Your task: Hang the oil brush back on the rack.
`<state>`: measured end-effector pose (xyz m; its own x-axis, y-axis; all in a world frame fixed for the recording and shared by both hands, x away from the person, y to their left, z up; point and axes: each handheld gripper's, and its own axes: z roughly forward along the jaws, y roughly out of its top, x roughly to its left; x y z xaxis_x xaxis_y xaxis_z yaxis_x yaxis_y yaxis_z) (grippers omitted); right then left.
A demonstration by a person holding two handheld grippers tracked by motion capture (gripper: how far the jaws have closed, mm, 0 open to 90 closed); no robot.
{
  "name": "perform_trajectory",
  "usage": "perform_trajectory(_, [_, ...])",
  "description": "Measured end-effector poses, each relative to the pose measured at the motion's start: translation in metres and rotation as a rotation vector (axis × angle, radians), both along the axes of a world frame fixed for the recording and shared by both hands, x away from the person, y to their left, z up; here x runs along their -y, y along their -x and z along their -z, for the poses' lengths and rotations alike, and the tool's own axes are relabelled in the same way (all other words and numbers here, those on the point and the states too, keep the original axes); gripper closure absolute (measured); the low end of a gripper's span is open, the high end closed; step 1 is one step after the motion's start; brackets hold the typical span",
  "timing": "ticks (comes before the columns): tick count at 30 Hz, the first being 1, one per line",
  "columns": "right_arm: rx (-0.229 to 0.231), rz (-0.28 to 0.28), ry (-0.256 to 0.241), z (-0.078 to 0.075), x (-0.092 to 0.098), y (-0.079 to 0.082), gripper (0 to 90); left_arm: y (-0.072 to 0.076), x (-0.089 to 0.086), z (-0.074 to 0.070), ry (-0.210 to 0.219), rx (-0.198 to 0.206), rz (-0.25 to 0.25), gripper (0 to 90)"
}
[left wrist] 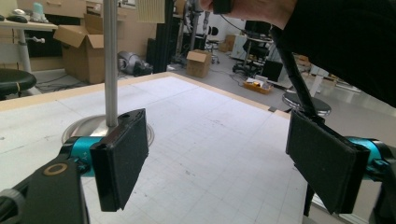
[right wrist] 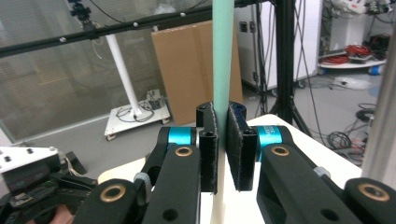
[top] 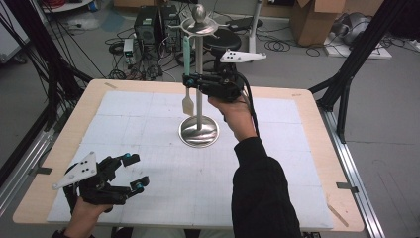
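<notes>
A metal stand (top: 199, 130) with a round base, a tall pole and a hooked top ring rises at the table's middle. A utensil with a mint-green handle (top: 186, 52) and a cream blade (top: 187, 105) hangs upright beside the pole. My right gripper (top: 188, 80) is shut on that handle (right wrist: 222, 65), with both pads pressed against it. My left gripper (top: 135, 171) rests open near the table's front left corner, its pads (left wrist: 122, 156) wide apart with nothing between them. The pole (left wrist: 110, 60) stands beyond them.
The white gridded mat (top: 163, 198) covers a wooden table (top: 317, 106). Black frame legs stand left and right of the table. Cables, boxes and a stool lie on the floor behind. A sleeved forearm (top: 262, 188) crosses the mat's front right.
</notes>
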<state>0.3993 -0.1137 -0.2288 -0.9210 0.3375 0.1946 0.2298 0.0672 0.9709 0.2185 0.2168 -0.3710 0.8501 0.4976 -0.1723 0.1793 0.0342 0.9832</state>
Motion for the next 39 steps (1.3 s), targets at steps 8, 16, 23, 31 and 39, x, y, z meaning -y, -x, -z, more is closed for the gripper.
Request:
perform_trajectory(8, [0.005, -0.007, 0.006, -0.002, -0.001, -0.001, 84.2, 0.0, 0.001, 0.0, 0.001, -0.002, 0.007, 21.3])
perform_trajectory(16, [-0.003, -0.012, 0.007, -0.003, -0.003, -0.002, 84.3, 0.0, 0.0, 0.001, 0.005, -0.005, 0.01, 21.3])
perform_trajectory(23, [-0.025, 0.038, 0.02, -0.002, 0.0, -0.005, 84.2, 0.0, -0.001, 0.001, 0.006, -0.003, 0.007, 21.3])
perform_trajectory(31, [0.032, 0.127, 0.058, 0.003, 0.008, 0.004, 60.8, -0.001, -0.003, 0.003, 0.008, 0.003, -0.008, 21.3])
perform_trajectory(39, [0.086, 0.26, 0.143, 0.029, 0.041, 0.036, 29.8, -0.005, -0.005, 0.007, 0.004, 0.005, -0.036, 21.0])
